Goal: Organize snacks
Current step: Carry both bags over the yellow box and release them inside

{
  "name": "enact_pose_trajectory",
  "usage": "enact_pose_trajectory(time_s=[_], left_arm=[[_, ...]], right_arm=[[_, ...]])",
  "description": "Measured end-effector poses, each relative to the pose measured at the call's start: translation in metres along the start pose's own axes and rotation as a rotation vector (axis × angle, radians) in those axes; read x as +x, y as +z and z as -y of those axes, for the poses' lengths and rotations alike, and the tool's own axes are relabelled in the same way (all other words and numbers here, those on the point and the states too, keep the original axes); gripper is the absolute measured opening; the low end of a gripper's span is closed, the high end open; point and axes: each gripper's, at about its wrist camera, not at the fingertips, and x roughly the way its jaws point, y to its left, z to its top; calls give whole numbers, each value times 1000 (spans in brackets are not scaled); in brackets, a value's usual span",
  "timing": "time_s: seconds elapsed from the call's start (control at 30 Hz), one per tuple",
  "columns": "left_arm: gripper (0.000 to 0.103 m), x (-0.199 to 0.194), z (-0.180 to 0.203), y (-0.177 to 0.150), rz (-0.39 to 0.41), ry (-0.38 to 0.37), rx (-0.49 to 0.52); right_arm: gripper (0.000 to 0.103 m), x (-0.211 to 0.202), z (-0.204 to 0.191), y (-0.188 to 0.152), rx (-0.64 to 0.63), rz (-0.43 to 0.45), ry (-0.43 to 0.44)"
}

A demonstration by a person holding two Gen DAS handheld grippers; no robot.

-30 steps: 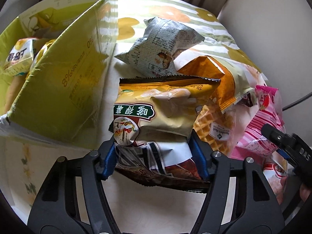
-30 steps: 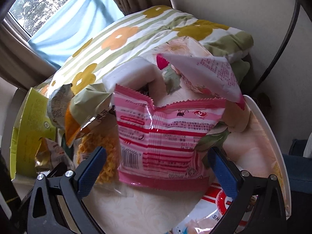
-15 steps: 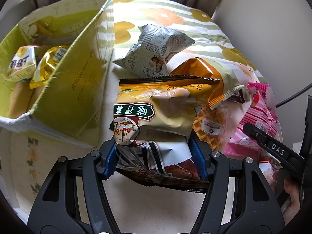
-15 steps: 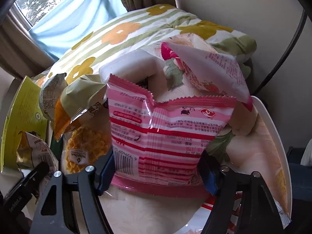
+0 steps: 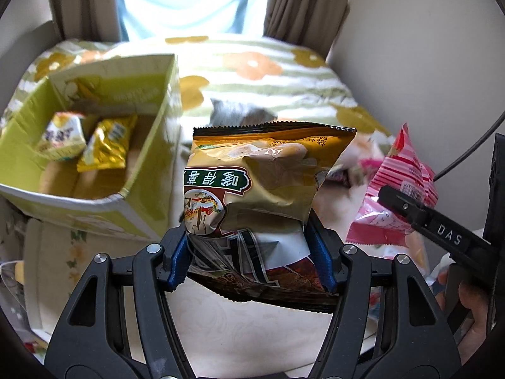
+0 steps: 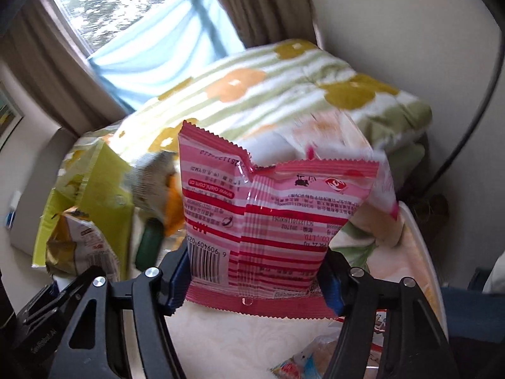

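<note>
My left gripper pinches the gold chip bag clear of the table, beside the green box. My right gripper is closing on the pink packet, both probably box-bound.

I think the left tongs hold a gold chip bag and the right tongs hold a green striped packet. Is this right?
Not quite. The left tongs do hold the gold chip bag, but the packet in the right tongs, whose jaws are closing, is pink striped, as the right wrist view shows.

We are seeing a glossy, crinkled gold foil snack bag and a shiny pink-striped plastic packet. A matt yellow-green cardboard box is standing on smooth cream tabletop.
</note>
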Motion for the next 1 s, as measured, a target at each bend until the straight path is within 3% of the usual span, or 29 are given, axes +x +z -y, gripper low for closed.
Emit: enact_pose_trajectory(time_s=[0.2,0.5,0.73,1.0], left_arm=[[61,-50,-15,21,98,38,-57],[61,-90,-93,59,204,94,-148],[61,-83,-177,91,185,140,-180],[61,-43,-268,102,82,191,-171]], right_arm=[[64,-40,-40,19,-143,38,88],[64,-57,-122,31,-305,68,190],[64,-34,-200,42,-346,66,251],[64,29,-280,43,-338,-5,281]])
